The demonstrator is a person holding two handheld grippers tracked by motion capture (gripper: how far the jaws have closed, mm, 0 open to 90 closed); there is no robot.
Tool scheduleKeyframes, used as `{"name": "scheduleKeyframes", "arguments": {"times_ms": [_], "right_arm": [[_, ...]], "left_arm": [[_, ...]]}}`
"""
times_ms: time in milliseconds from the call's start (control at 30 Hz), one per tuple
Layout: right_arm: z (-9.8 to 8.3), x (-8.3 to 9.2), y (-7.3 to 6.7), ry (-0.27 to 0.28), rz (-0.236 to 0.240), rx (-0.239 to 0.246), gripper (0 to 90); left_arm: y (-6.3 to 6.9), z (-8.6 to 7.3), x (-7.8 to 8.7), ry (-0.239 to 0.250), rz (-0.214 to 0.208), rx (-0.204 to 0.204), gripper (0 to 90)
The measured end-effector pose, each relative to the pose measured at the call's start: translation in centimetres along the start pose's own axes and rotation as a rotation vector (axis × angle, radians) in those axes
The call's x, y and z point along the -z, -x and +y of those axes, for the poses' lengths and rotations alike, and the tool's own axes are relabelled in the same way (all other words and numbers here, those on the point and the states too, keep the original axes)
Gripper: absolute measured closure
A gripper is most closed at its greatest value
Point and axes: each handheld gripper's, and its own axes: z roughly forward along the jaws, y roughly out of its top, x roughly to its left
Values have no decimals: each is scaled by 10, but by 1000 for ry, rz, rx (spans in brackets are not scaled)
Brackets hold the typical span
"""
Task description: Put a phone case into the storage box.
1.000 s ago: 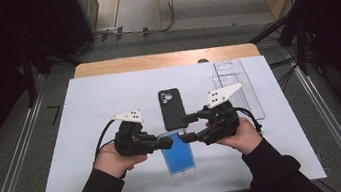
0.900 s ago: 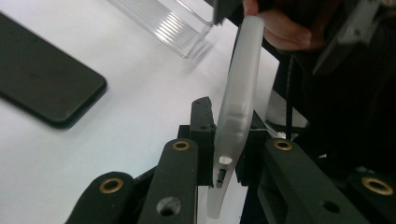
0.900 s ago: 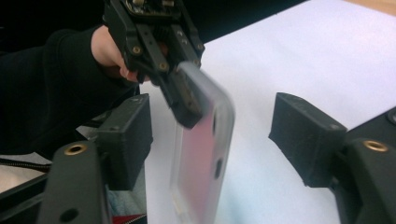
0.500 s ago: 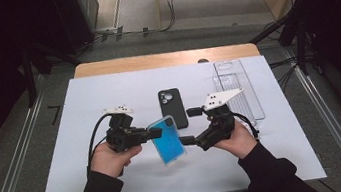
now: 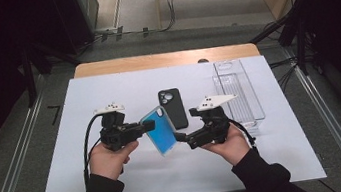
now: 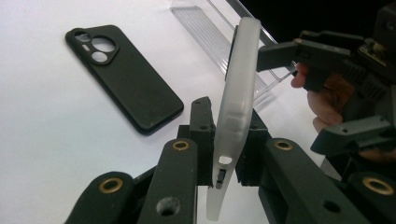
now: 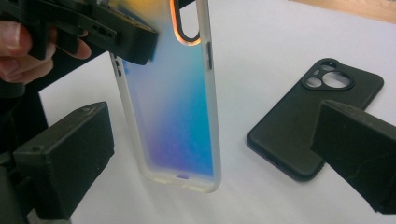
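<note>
Hands of a seated person come in from the bottom of the high view over a white table [image 5: 120, 184]. At left, the left gripper [image 5: 146, 126] has its jaws clamped on the thin edge of a blue phone case [image 5: 161, 131], lifting it clear of the table and tilted, likely so its face is open to the other hand. In the left gripper view the blue phone case [image 6: 236, 112] stands edge-on between the pads, its far end cut off behind the other tool. Just right of it, the right gripper [image 5: 180, 136] has just been opening; its jaws stand wide apart near the case's lower corner and grip nothing. In the right gripper view the case hangs between the spread jaws without touching them. Behind, a black phone case [image 5: 173, 107] lies flat, camera cutouts facing up. At far right sits a clear tray [image 5: 256, 109], hard to read; whether it holds anything I cannot tell.
</note>
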Motion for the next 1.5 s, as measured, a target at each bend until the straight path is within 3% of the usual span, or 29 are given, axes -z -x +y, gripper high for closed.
{"name": "scheduleKeyframes", "arguments": {"times_ms": [167, 500, 1067, 1100, 1333, 1400, 1500], "right_arm": [[-3, -6, -10, 1, -59, 2, 0], [-10, -21, -21, -45, -80, -27, 0], [-11, -33, -32, -54, -123, -21, 0], [-12, -34, -33, -51, -120, -20, 48], [-14, -37, -35, -49, -126, -6, 56], [-14, -37, -36, -49, -135, 5, 147], [-15, -37, -36, -47, -133, 4, 155]], "left_arm": [[0, -1, -3, -16, 12, 20, 805], [7, -4, -10, -27, 36, 21, 805], [21, -9, -26, -77, 16, 31, 804], [22, -10, -27, -76, 17, 32, 804], [29, -11, -32, -87, 8, 20, 804], [31, -12, -33, -89, 8, 19, 804], [30, -12, -33, -87, 4, 17, 804]]}}
